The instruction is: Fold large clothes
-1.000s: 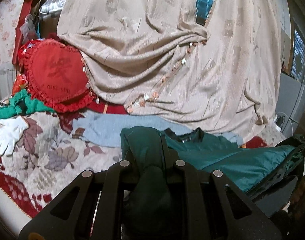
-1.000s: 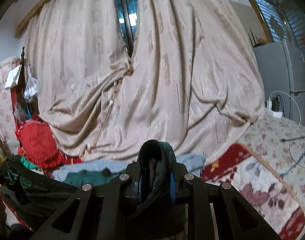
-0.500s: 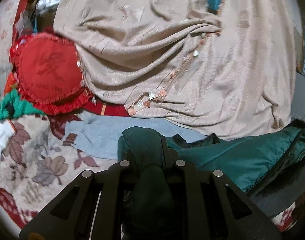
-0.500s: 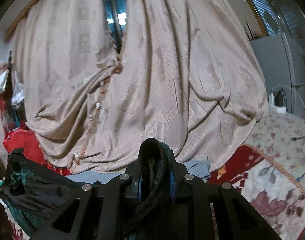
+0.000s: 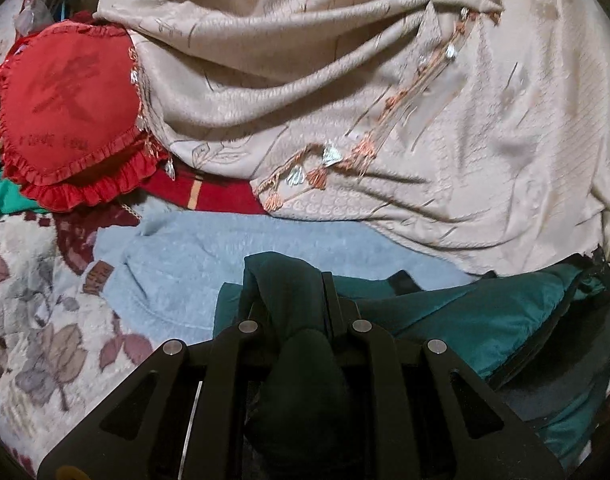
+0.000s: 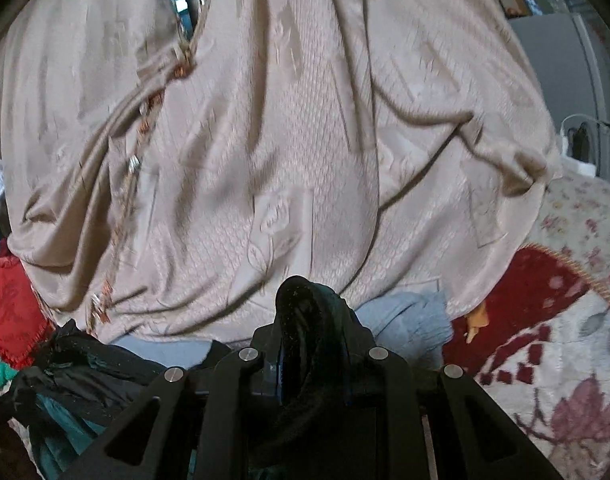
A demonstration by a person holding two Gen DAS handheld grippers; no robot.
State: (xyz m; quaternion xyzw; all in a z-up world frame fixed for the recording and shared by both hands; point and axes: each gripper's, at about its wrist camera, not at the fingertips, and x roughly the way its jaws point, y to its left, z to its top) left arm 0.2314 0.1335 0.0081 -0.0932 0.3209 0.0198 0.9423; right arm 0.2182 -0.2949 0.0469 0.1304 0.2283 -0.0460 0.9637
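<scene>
A dark green jacket (image 5: 477, 316) with a dark lining stretches between both grippers over a flowered bedspread. My left gripper (image 5: 301, 300) is shut on a bunched fold of the jacket, which bulges out between its fingers. In the right wrist view my right gripper (image 6: 311, 320) is shut on another dark edge of the same jacket (image 6: 305, 308), and the rest of it hangs in a dark heap (image 6: 73, 380) at lower left. A light blue garment (image 5: 209, 264) lies flat on the bed just beyond the jacket.
A big beige curtain (image 5: 345, 92) drapes down onto the bed close ahead. A red frilled heart cushion (image 5: 69, 112) leans at the left. The flowered bedspread (image 6: 553, 360) runs to the right, with a grey cabinet (image 6: 577, 100) and a white power strip (image 6: 581, 164) behind it.
Both grippers have moved forward and down toward the curtain, carrying the green jacket over the blue garment. The curtain now fills both views, and the white glove at left has dropped out of sight.
</scene>
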